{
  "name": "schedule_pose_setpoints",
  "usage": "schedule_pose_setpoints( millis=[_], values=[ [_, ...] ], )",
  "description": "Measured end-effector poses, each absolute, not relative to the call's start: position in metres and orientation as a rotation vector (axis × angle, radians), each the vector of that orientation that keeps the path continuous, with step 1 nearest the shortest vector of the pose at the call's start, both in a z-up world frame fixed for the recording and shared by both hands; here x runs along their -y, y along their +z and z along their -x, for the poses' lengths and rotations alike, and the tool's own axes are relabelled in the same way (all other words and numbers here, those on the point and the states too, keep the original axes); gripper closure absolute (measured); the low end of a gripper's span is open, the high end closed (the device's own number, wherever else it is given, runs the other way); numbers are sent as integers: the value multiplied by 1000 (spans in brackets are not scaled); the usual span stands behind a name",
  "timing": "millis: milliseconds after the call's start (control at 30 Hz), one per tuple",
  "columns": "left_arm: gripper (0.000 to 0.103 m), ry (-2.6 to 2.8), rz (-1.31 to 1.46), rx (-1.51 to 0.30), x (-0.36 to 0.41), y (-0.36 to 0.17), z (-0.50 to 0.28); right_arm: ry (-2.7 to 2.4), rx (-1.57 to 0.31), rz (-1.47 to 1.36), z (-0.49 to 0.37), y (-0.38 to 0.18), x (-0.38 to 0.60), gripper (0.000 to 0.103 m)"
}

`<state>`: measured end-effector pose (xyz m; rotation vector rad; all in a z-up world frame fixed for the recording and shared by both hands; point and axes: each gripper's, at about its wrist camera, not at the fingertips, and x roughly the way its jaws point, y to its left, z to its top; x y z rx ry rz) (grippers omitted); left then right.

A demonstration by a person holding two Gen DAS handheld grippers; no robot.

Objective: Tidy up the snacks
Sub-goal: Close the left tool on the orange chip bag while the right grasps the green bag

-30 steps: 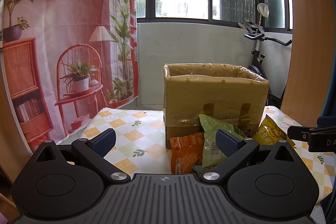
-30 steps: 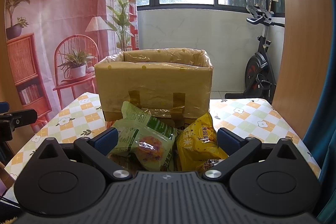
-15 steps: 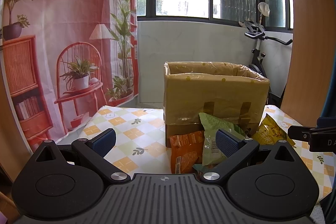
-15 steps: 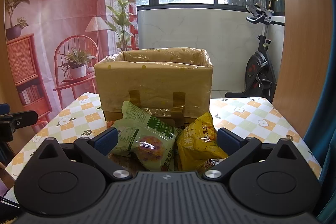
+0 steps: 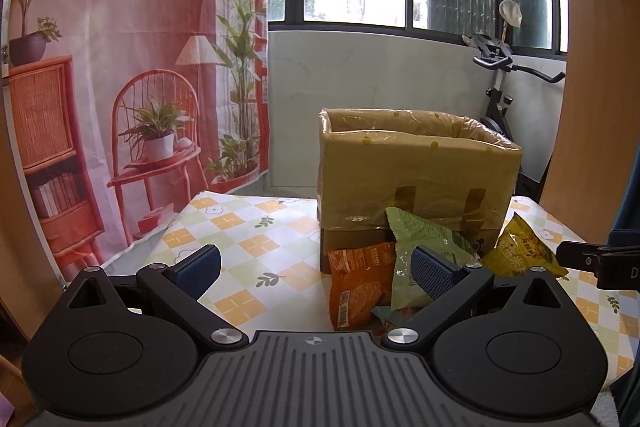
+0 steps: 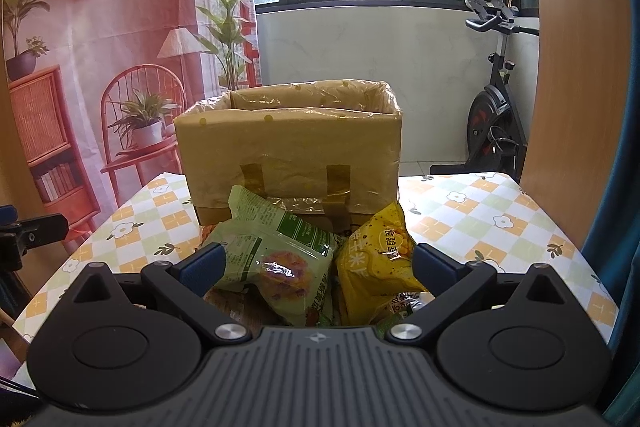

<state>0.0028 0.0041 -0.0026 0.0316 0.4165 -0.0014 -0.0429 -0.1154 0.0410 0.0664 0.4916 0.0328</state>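
An open cardboard box (image 5: 416,171) lined with plastic stands on the checked table; it also shows in the right wrist view (image 6: 292,155). In front of it lie an orange snack bag (image 5: 356,283), a green snack bag (image 5: 424,255) (image 6: 276,259) and a yellow snack bag (image 5: 520,247) (image 6: 376,263). My left gripper (image 5: 316,269) is open and empty, to the left of the bags. My right gripper (image 6: 316,265) is open and empty, just short of the green and yellow bags.
The checked tablecloth (image 5: 240,239) (image 6: 488,219) covers the table. A printed backdrop (image 5: 120,67) hangs at the left. An exercise bike (image 6: 496,123) stands behind at the right, beside a wooden panel (image 6: 572,67). The right gripper's tip (image 5: 592,259) shows at the left view's right edge.
The left gripper's view has drifted slightly; the box and bags sit a little lower in it. The right gripper has barely moved. Both stay open.
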Motion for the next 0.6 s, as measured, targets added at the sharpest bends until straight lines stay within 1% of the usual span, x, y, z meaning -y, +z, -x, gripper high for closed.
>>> schedule_pose_setpoints(
  millis=[233, 400, 467, 600],
  values=[
    [1, 12, 0, -472, -12, -12, -14, 29, -485, -31, 38, 38, 117, 4],
    [3, -9, 35, -570, -18, -29, -29, 32, -497, -9, 29, 28, 119, 7],
    [7, -25, 47, -610, -19, -36, -34, 36, -509, -4, 25, 22, 119, 7],
    [7, -65, 57, -673, -17, -51, -41, 41, -540, -11, 21, 9, 123, 9]
  ],
)
